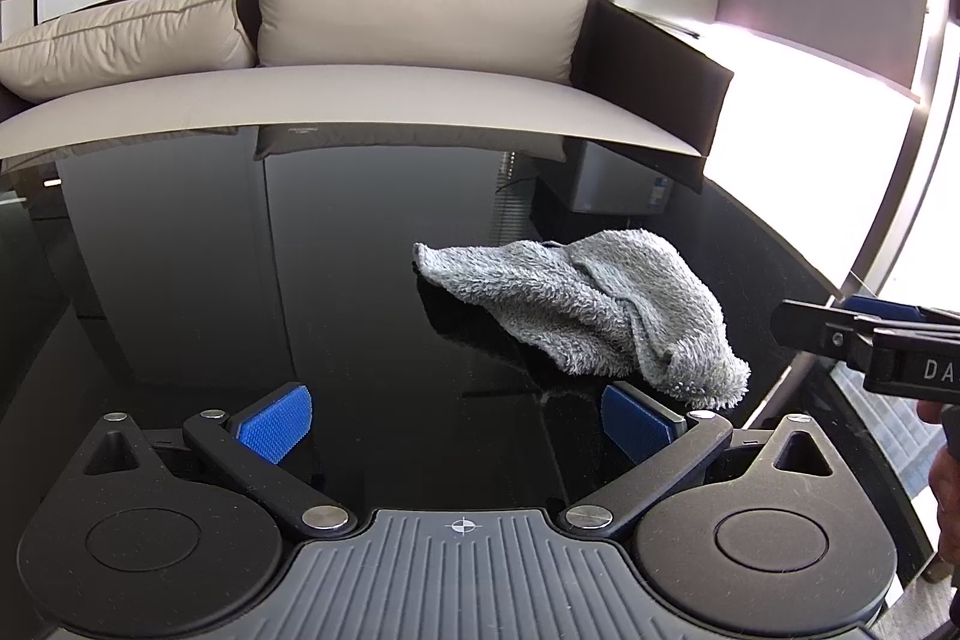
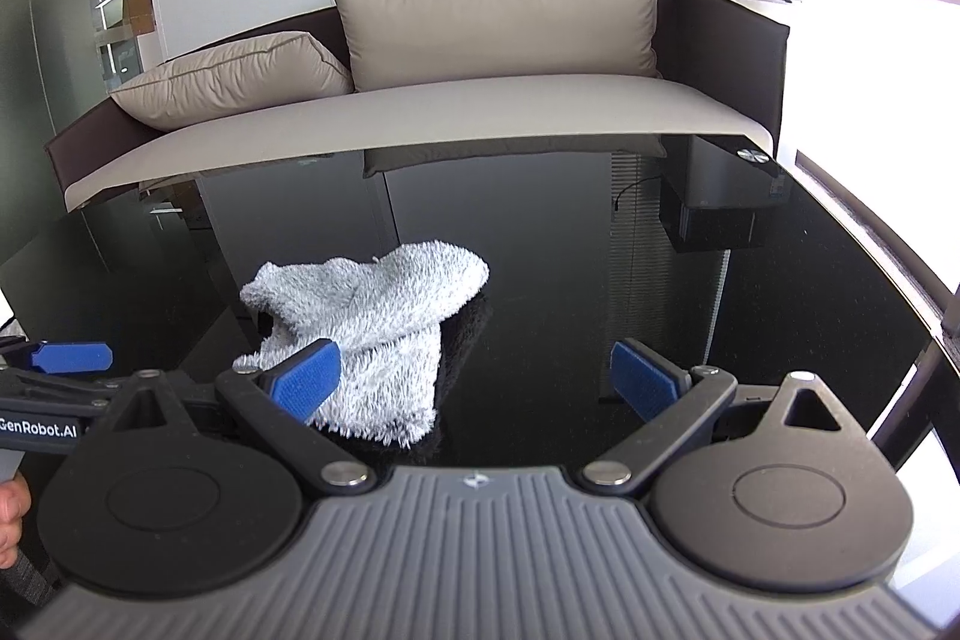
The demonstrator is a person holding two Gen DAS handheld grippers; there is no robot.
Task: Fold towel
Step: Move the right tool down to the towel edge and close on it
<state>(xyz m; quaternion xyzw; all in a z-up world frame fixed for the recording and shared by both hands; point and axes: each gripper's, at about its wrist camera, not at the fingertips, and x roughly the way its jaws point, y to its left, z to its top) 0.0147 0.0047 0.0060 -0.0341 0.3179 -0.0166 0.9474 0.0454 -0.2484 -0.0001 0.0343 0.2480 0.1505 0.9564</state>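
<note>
Lying crumpled on the glossy black table (image 1: 360, 280), the grey towel (image 1: 588, 310) sits right of centre in the left wrist view and left of centre in the right wrist view, bunched into a loose hump with overlapping flaps and no tidy fold to it. We judge it soft, light and limp, its fluffy pile easy to pinch but prone to sag and drag on the slick surface. The fringed corner nearest us, low in the heap, and the pointed end toward the sofa (image 1: 360, 88) look like the best places to take hold. Our left gripper (image 1: 456, 421) has its blue pads spread wide apart, holding nothing, just short of the towel. Our right gripper (image 2: 474, 382) is likewise spread and empty, its left pad overlapping the cloth in view.
</note>
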